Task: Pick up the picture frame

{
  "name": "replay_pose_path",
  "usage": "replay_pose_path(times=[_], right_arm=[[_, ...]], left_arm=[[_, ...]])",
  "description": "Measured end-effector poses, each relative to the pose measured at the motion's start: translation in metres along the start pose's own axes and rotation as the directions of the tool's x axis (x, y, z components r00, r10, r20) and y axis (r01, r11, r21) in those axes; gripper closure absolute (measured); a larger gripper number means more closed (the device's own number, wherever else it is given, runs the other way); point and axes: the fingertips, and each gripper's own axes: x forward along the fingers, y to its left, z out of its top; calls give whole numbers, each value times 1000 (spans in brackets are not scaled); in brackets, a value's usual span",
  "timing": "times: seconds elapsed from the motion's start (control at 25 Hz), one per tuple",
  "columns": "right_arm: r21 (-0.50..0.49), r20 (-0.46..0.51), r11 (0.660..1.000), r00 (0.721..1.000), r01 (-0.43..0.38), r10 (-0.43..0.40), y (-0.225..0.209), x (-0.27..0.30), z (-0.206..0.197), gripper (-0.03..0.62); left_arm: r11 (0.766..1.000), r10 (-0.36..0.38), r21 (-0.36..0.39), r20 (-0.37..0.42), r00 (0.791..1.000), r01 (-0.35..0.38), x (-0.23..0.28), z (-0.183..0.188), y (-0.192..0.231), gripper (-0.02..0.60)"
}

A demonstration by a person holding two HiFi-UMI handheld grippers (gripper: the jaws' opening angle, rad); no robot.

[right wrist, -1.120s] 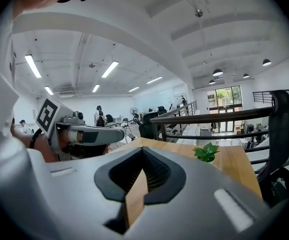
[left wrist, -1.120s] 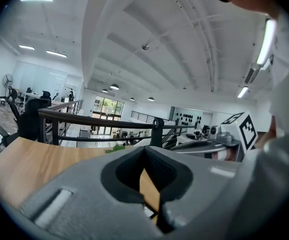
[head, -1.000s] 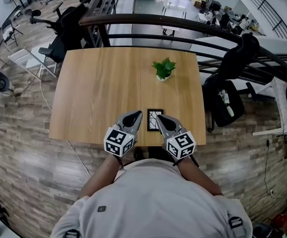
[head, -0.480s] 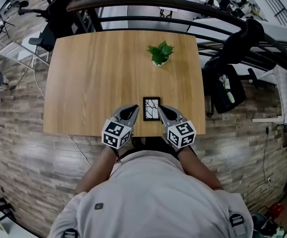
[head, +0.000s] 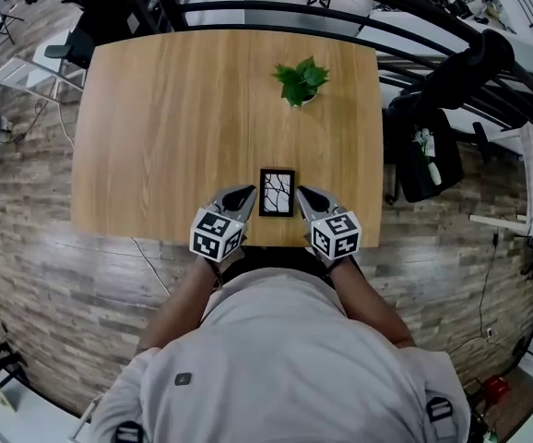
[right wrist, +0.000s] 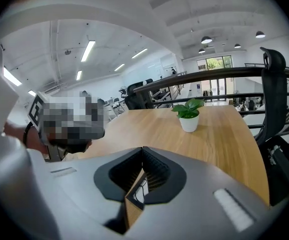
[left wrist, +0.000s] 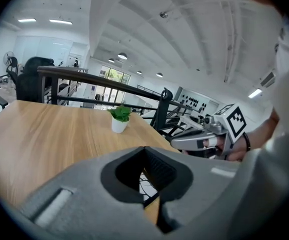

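The picture frame [head: 277,193] is small and black-edged, with a white branch print, and lies flat on the wooden table [head: 156,137] near its front edge. My left gripper [head: 247,193] is just left of the frame and my right gripper [head: 302,193] just right of it, both low over the table. Each is shut with nothing between its jaws. In the left gripper view the left gripper [left wrist: 144,150] has a sliver of the frame [left wrist: 147,188] showing below its shut tips. The right gripper [right wrist: 143,150] has the frame's corner [right wrist: 140,190] showing in the same way.
A small potted plant [head: 299,80] stands towards the table's far right. A dark railing [head: 405,12] runs behind the table. A chair with a black bag [head: 425,155] is close to the right edge, and office chairs [head: 96,12] stand at the far left.
Both grippers have come down towards the table and now flank the frame closely. The frame has not moved on the table.
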Motion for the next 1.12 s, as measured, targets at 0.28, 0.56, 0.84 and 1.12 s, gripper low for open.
replay_pose_path(times=[0.28,0.56,0.84,1.12], right_arm=[[64,-92,998,996,9,-3,-34,24,-30,559],[146,-197,989,980,6,23,-60,52,-68,505],[235,-305,972,951,22,52,-70,71,-119,485],[267,-378,963,922,25,81,-70,86,-150,477]], left_arm=[[992,-6,-124,-115,993,-8,38,-42,15,578],[975,15,-212,-244,970,-69,71,-90,37,539],[958,5,-266,-345,939,-103,95,-137,50,493],[953,-10,-281,-394,919,-110,109,-157,51,468]])
